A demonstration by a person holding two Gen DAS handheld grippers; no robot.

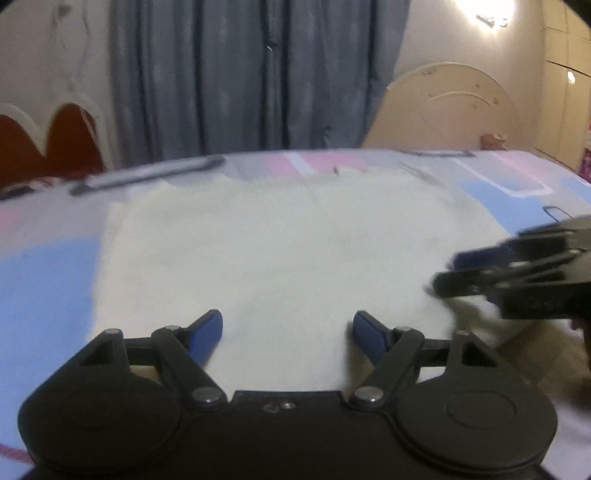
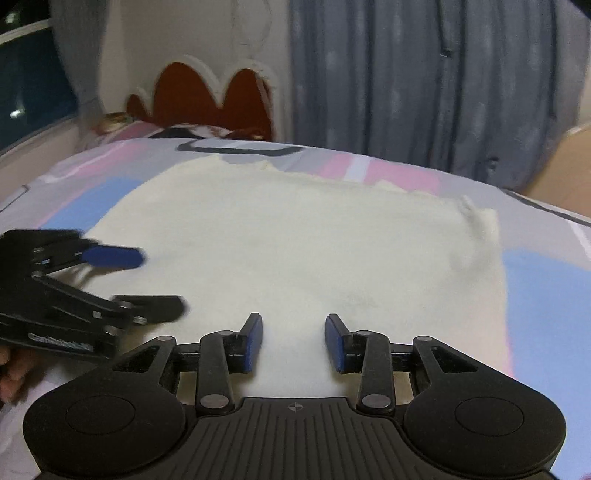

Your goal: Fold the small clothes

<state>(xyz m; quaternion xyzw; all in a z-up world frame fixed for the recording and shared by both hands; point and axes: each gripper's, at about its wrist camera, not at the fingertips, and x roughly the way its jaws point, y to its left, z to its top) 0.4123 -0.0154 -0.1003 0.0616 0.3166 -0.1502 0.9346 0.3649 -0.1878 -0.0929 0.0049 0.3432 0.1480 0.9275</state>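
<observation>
We see a cream-white cloth (image 1: 273,254) spread flat in the middle of the bed, its far right corner a little rumpled in the right wrist view. It lies on a bedsheet (image 1: 44,273) patterned in pale blue, pink and grey blocks.

Our left gripper (image 1: 287,338) hangs over the near edge of the cloth with its blue pads (image 1: 207,338) spread wide and nothing between them but the fabric beneath. Our right gripper (image 2: 293,341) sits just to the right of it, also above the near edge, jaws parted more narrowly and pinching nothing; whether its tips touch the cloth we cannot tell. Each gripper shows blurred in the other's view, near the cloth's side.

Beyond the bed we see a grey-blue curtain (image 1: 255,74) hanging in folds, a red headboard with a white scalloped rim (image 2: 207,99) to the left, and a cream arched board (image 1: 454,110) to the right under a bright wall lamp (image 1: 484,11).
</observation>
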